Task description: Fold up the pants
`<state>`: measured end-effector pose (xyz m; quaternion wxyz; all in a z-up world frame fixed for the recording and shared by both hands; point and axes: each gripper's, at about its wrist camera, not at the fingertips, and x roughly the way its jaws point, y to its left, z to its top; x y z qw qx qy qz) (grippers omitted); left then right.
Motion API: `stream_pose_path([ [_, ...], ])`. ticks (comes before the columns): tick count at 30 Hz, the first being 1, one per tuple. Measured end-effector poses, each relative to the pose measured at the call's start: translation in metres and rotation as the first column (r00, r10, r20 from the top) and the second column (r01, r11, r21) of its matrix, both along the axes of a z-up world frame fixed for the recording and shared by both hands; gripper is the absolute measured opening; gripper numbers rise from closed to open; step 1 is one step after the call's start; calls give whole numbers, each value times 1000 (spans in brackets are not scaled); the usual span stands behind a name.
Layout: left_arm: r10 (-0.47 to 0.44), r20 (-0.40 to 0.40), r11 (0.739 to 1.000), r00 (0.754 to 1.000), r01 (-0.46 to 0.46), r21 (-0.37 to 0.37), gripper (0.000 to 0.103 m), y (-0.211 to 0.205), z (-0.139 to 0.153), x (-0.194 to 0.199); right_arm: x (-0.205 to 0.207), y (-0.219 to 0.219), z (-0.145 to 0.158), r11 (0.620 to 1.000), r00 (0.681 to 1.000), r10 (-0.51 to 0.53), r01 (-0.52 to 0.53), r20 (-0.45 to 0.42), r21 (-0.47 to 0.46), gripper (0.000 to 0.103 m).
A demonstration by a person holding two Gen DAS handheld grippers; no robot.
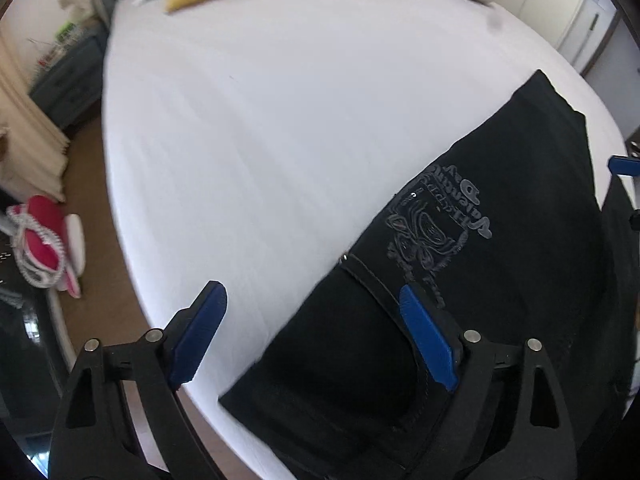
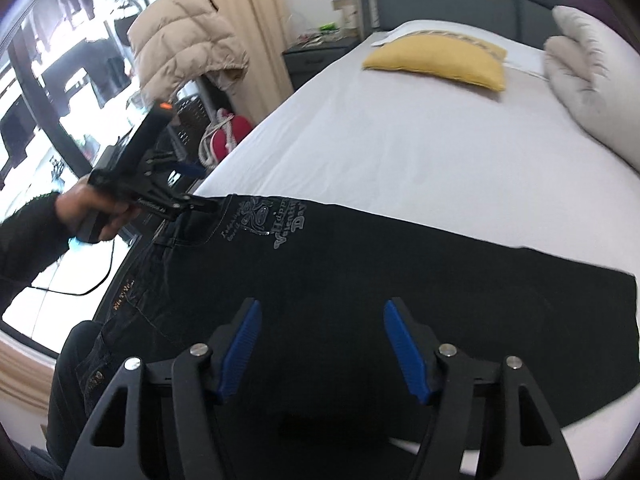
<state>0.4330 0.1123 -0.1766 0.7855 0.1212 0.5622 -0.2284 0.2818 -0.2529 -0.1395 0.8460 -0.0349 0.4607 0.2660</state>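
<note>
A white-sheeted bed (image 2: 400, 152) is seen filling most of both views. Black pants (image 2: 360, 264) are laid flat across its near edge, spread over the lower half of the right wrist frame and the lower right of the left wrist frame, with a grey printed emblem (image 1: 436, 224) shown on the cloth. A pale pillow (image 2: 592, 80) is found at the upper right of the right wrist view, a yellow cushion (image 2: 440, 60) just left of it. The right gripper (image 2: 322, 344) is held above the dark fabric at bottom centre, its blue pads spread with nothing pinched. The left gripper (image 1: 312, 336) is seen wide apart too, one finger over the sheet, the other over the pants' edge. A hand (image 2: 92, 216) on its handle is caught at the left.
</note>
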Motion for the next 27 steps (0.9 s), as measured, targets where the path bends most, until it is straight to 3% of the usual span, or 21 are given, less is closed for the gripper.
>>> stream_pose_path([
  [3,-25,-64,1000,998,24,-6,87,2,-11,16,14,6,-4,999,999,48,-48,6,-13,68],
  [8,-56,-107,998,993,56,5,70,-3,-22,30,35,18,-9,995,996,93,-93,5,-26,68],
  [13,-72,-117,997,990,69,-27,14,-7,-17,34,58,29,-10,991,992,126,-126,3,-40,59],
  [20,-66,57,998,996,66,6,3,-16,11,-4,79,57,-14,960,972,236,-232,5,-157,57],
  [27,-94,238,995,967,86,44,2,-18,52,-45,101,82,-27,895,934,355,-351,-38,-275,57],
])
